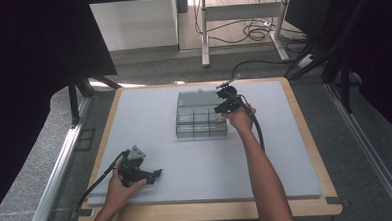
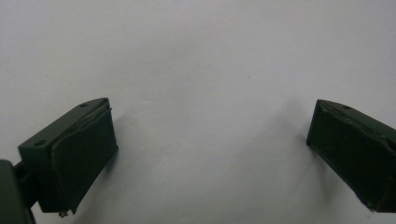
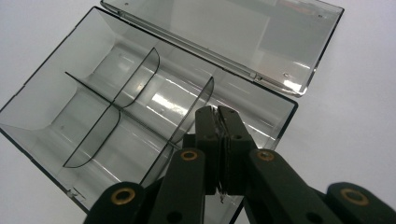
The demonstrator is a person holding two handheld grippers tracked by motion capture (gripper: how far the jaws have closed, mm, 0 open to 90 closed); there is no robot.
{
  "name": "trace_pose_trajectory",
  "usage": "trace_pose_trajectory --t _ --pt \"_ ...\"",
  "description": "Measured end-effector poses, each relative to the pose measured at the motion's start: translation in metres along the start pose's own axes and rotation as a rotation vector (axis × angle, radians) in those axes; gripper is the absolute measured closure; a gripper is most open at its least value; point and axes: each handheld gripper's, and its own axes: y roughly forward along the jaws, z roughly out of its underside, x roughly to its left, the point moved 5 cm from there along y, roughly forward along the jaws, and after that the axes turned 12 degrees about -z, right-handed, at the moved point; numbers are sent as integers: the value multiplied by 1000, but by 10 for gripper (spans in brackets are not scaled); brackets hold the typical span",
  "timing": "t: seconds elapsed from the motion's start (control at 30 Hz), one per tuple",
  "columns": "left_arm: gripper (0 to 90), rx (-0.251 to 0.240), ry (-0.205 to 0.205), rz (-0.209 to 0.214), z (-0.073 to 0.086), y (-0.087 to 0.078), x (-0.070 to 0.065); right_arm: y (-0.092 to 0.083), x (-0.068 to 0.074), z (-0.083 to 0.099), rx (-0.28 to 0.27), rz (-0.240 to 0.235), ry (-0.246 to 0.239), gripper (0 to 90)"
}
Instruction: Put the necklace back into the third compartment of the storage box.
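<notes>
Right at the far middle of the grey mat (image 1: 150,142), the clear divided box (image 1: 200,121) lies with its lid folded back, and the right gripper (image 1: 221,108) hangs over its right-hand end, jaws pressed together with nothing visible between them, tips just above an end compartment. Its hand (image 1: 240,119) reaches forward on a long, straight forearm, gripper tilted down into the box. Well apart at the near left, the left gripper (image 1: 156,175) lies low over bare mat, jaws spread wide and empty.
</notes>
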Motion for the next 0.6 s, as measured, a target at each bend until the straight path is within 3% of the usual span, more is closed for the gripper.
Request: trace_pose_trajectory --t 0.17,0.43,0.6 --pt "8 0 0 0 0 0 0 -2 1 0 -21 27 -30 564" --pt "8 0 -1 1 0 0 0 -18 8 7 -112 21 -38 419" --pt "8 -1 -1 1 0 0 0 -34 17 25 -144 -33 -64 384"
